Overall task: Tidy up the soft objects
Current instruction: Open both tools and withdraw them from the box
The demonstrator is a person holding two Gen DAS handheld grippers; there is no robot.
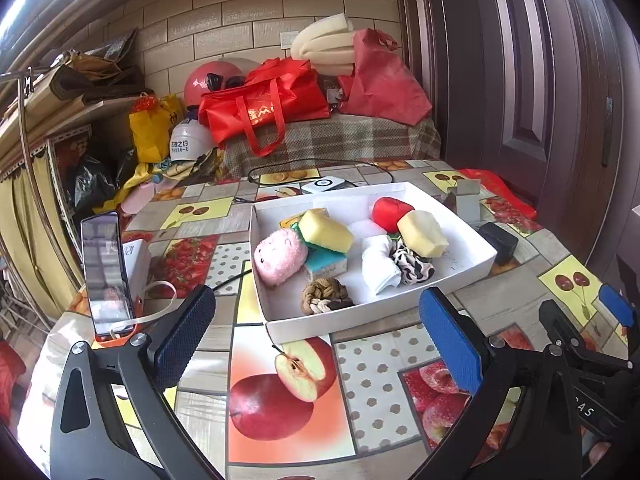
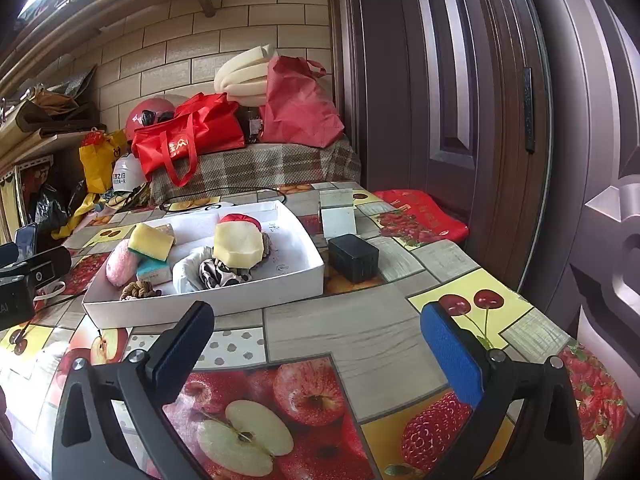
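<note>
Fingers: left gripper [image 1: 320,344] spread wide, empty | right gripper [image 2: 320,344] spread wide, empty | both above fruit-print tablecloth [image 2: 360,336] | soft items: pink plush toy [image 1: 280,256], yellow sponge [image 1: 326,231], knotted rope [image 1: 324,294] inside shallow white cardboard tray [image 1: 400,310]

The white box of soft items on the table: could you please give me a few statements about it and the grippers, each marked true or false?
1. The pink plush toy lies inside the white box. True.
2. The left gripper is shut on the rope knot. False: it is open and empty, short of the box.
3. The black box sits on the table outside the white box. True.
4. The right gripper holds the pale yellow sponge. False: it is open and the sponge lies in the box.
5. The white box is empty. False: it holds several soft items.
</note>
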